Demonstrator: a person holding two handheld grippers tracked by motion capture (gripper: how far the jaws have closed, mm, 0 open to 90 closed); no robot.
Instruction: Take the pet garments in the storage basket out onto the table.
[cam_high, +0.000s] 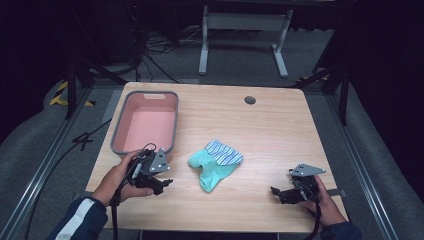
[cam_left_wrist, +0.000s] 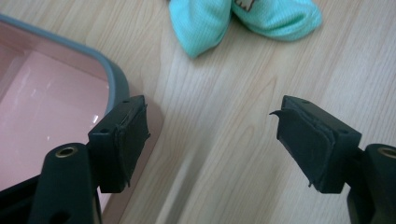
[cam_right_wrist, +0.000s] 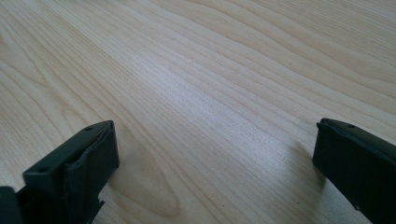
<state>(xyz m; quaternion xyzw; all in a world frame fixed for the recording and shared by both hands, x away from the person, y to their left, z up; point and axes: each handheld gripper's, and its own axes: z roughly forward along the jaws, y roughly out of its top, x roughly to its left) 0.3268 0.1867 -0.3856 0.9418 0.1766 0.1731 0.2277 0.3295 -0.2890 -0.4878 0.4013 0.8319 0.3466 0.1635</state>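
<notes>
Mint-green and striped cloth socks (cam_high: 215, 162) lie mid-frame on the pale wood worktop (cam_high: 270, 130); left gripper (cam_high: 159, 182) and right gripper (cam_high: 280, 194) (both gaping, empty) flank them. Risk: snagging one layer only.

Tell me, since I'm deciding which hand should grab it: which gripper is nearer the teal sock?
Left. The left gripper sits just left of the teal sock, beside the pink bin; the right gripper is farther off, near the table's right edge.

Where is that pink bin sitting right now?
In the high view the pink bin sits on the table's far left part, just beyond the left gripper, with the socks to its right.
</notes>
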